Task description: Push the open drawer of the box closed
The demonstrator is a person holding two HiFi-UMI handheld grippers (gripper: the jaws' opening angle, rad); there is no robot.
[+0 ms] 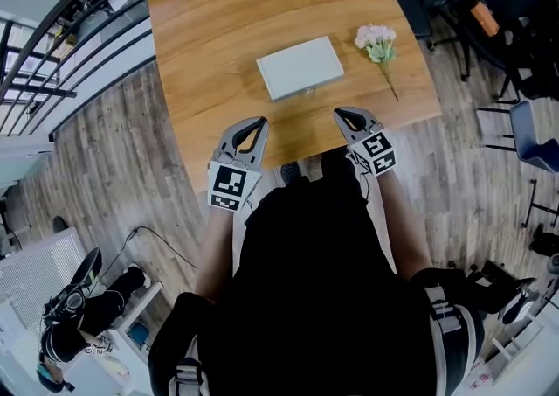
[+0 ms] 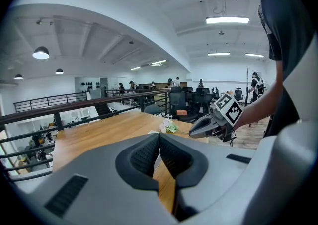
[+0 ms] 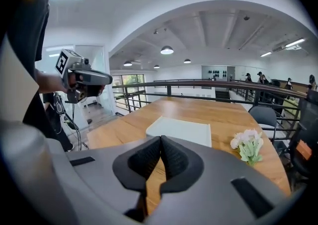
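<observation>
Box (image 1: 300, 67) lies flat mid-table (image 1: 210, 27), ahead of and between both grippers and apart from each. Drawer and contents can't be made out from these angles; it looks like one closed pale slab. Left gripper (image 1: 253, 126) and right gripper (image 1: 347, 116) hover at the near table edge, jaws clenched together on nothing; flower sprig (image 1: 376, 40) lies right of the box.

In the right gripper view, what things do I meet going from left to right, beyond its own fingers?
Grey left gripper with marker cube → flat white rectangular box → small bunch of pale pink flowers
</observation>
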